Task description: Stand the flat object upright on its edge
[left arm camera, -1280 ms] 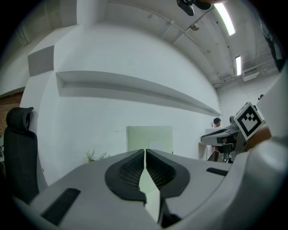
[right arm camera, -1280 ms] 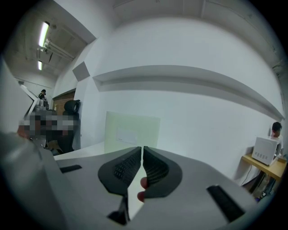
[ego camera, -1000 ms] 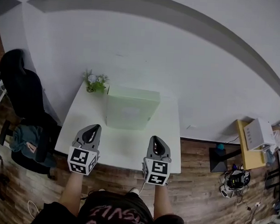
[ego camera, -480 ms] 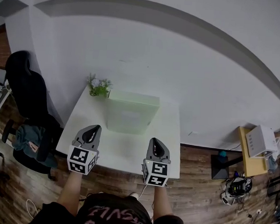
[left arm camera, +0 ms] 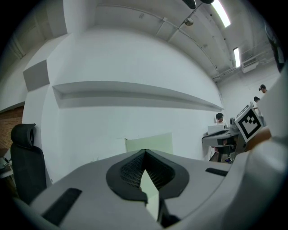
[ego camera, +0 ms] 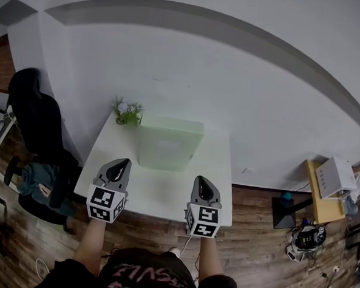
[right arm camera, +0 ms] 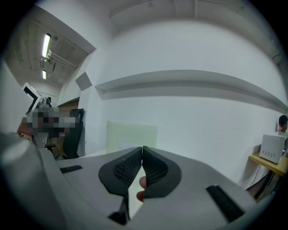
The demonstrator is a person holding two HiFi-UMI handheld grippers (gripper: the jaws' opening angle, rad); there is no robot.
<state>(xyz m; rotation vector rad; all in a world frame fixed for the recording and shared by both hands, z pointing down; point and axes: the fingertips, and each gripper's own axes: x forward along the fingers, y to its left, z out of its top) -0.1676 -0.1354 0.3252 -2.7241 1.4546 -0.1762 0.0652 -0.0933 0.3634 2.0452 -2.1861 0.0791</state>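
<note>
A pale green flat panel (ego camera: pixel 168 144) stands upright on its edge at the far side of the white table (ego camera: pixel 165 191), close to the wall. It shows as an upright sheet in the left gripper view (left arm camera: pixel 150 142) and in the right gripper view (right arm camera: pixel 131 134). My left gripper (ego camera: pixel 121 163) hovers over the table's near left part, shut and empty; its pads meet at the tips (left arm camera: pixel 144 152). Over the near right part my right gripper (ego camera: pixel 202 180) is also shut with nothing in it (right arm camera: pixel 142 148). Both are well short of the panel.
A small potted plant (ego camera: pixel 128 111) sits at the table's far left corner beside the panel. A black office chair (ego camera: pixel 36 122) stands left of the table. At the right is a low yellow table with a white box (ego camera: pixel 332 175). People are at desks far right (left arm camera: pixel 219 118).
The head view has drifted slightly. Both grippers stay shut over the near edge of the table, and the green panel stands as before.
</note>
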